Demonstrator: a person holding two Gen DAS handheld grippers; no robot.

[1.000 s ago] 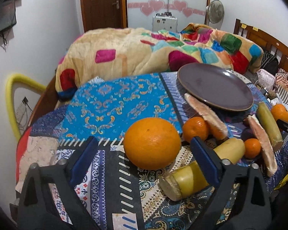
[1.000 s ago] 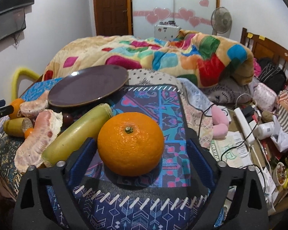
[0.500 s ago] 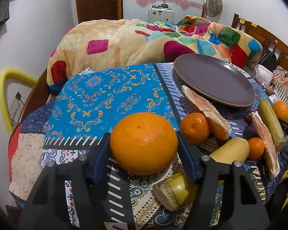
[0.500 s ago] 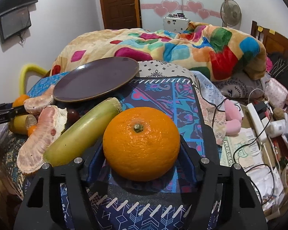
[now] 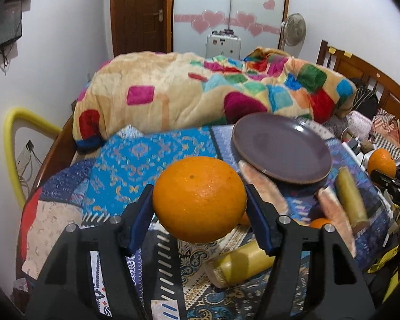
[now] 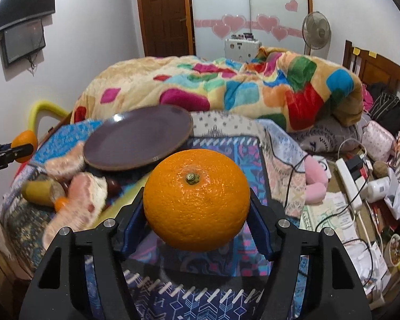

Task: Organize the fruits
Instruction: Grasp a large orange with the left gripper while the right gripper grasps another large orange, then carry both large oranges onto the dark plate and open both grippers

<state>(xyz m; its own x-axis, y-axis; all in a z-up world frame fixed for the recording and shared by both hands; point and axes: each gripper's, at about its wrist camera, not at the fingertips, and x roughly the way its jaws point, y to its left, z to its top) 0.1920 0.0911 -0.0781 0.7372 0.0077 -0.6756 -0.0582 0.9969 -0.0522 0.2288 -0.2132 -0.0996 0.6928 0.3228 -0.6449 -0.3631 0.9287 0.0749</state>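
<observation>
My left gripper is shut on a large orange and holds it above the patterned cloth. My right gripper is shut on another large orange, stem end up, lifted off the cloth. A dark purple plate sits beyond the fruit; it also shows in the right wrist view. Below it lie pomelo segments, yellow-green sugarcane pieces and small tangerines. Each gripper with its orange shows at the edge of the other's view.
A colourful blanket is heaped behind the cloth. A wooden bed frame stands at the right. A power strip, cables, papers and bags crowd the right side. A yellow tube curves at the left.
Both grippers closed on their oranges and lifted them off the cloth. Both views have risen and pulled back a little.
</observation>
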